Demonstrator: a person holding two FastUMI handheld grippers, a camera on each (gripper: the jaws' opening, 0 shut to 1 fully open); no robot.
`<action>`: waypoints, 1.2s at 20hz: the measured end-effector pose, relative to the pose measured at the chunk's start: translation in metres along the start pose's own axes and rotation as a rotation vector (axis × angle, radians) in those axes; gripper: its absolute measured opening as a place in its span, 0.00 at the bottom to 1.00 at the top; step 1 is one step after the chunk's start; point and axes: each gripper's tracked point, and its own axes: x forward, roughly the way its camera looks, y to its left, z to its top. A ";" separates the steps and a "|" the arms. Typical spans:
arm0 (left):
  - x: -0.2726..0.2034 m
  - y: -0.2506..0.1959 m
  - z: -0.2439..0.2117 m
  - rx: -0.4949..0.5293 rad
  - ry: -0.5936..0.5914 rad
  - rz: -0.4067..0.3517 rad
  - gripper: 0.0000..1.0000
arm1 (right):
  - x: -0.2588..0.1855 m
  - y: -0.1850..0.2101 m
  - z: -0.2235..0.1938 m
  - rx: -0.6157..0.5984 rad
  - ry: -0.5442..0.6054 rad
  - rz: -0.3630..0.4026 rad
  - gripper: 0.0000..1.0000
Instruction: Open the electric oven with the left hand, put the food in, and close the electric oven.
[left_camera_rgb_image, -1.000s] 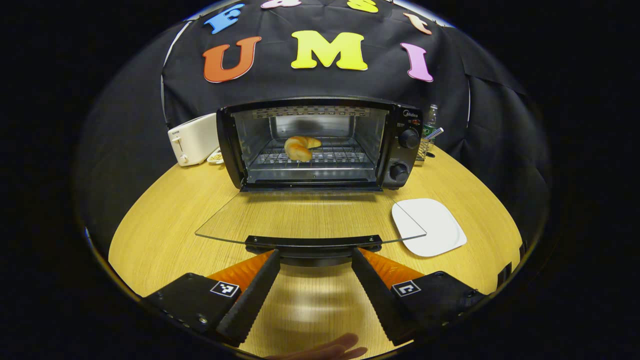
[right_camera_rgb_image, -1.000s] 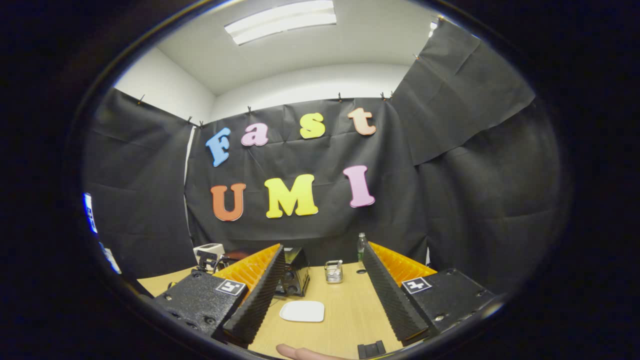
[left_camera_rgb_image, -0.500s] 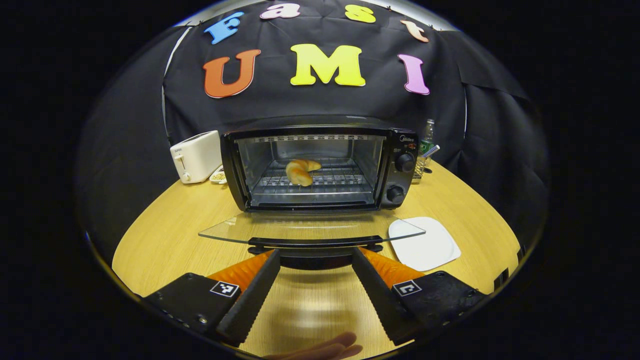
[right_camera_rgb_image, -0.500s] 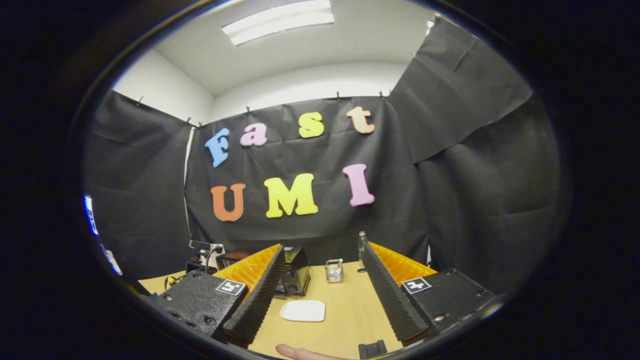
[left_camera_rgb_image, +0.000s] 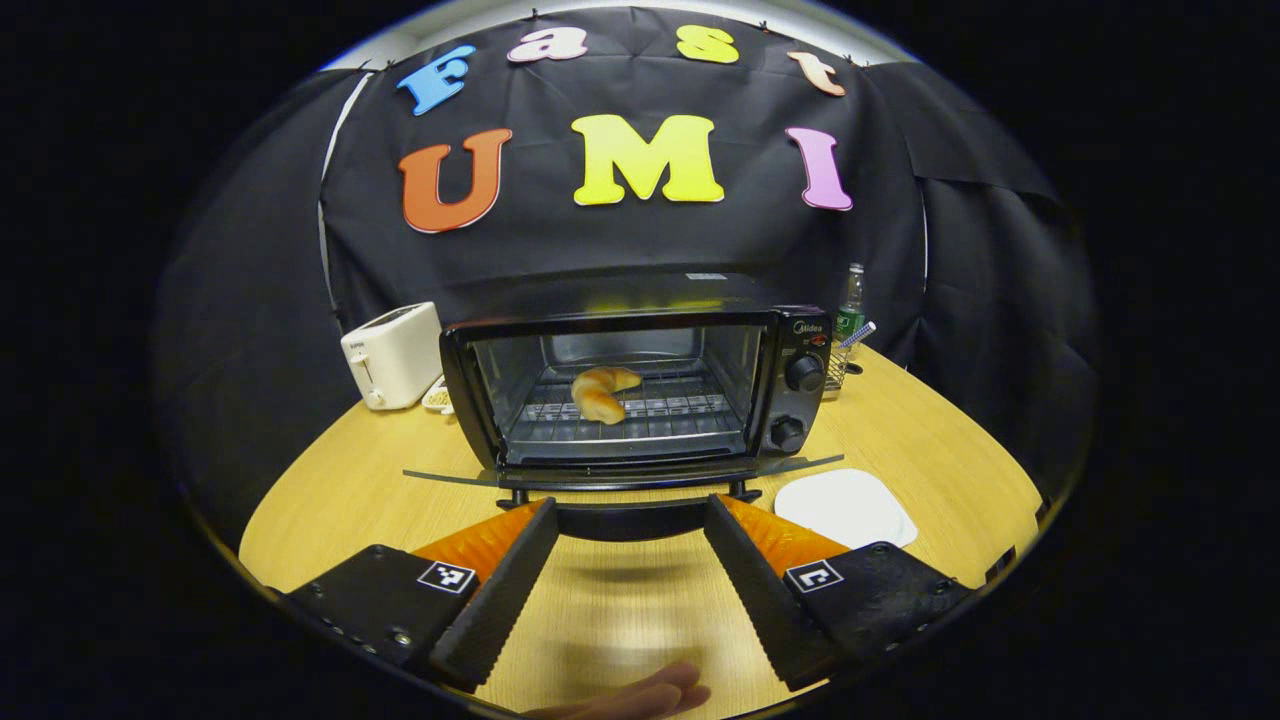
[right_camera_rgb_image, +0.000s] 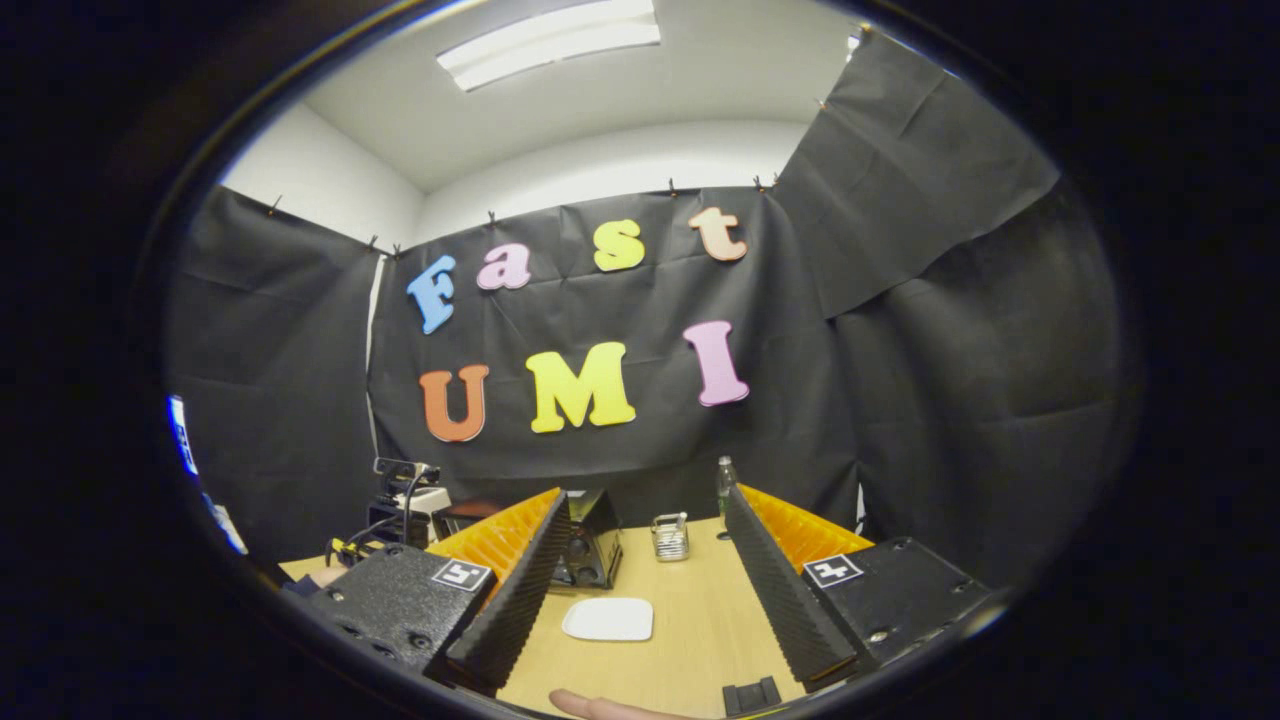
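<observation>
The black electric oven (left_camera_rgb_image: 640, 330) stands mid-table in the left gripper view. A croissant (left_camera_rgb_image: 600, 390) lies on its wire rack. The glass door (left_camera_rgb_image: 450, 477) hangs partly lowered and shows almost edge-on. Its dark handle (left_camera_rgb_image: 625, 522) sits right at the tips of my left gripper (left_camera_rgb_image: 630, 503). That gripper is open, with its fingers spread wider than the handle's middle. In the right gripper view my right gripper (right_camera_rgb_image: 646, 495) is open and holds nothing, raised above the table. Beyond it are the oven (right_camera_rgb_image: 588, 550) and a white plate (right_camera_rgb_image: 608, 618).
A bare white plate (left_camera_rgb_image: 845, 505) lies right of the door. A white toaster (left_camera_rgb_image: 392, 340) and small dish (left_camera_rgb_image: 437, 398) sit left of the oven; a bottle (left_camera_rgb_image: 850, 300) and wire holder (left_camera_rgb_image: 838, 365) behind its right side. The wooden table's (left_camera_rgb_image: 330, 480) front edge curves close.
The oven door has swung up from lying flat to nearly edge-on, its handle staying at my left gripper's tips as that gripper rose. The right gripper has barely moved.
</observation>
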 end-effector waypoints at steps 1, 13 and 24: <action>0.000 0.001 0.005 0.015 -0.007 0.006 0.98 | 0.000 0.000 -0.002 0.002 0.003 0.001 0.94; -0.012 0.008 0.061 -0.071 -0.174 0.005 0.98 | 0.006 -0.001 -0.005 0.027 0.014 -0.004 0.94; 0.028 0.022 0.044 -0.095 -0.079 0.019 0.97 | 0.011 -0.003 -0.011 0.032 0.030 -0.003 0.94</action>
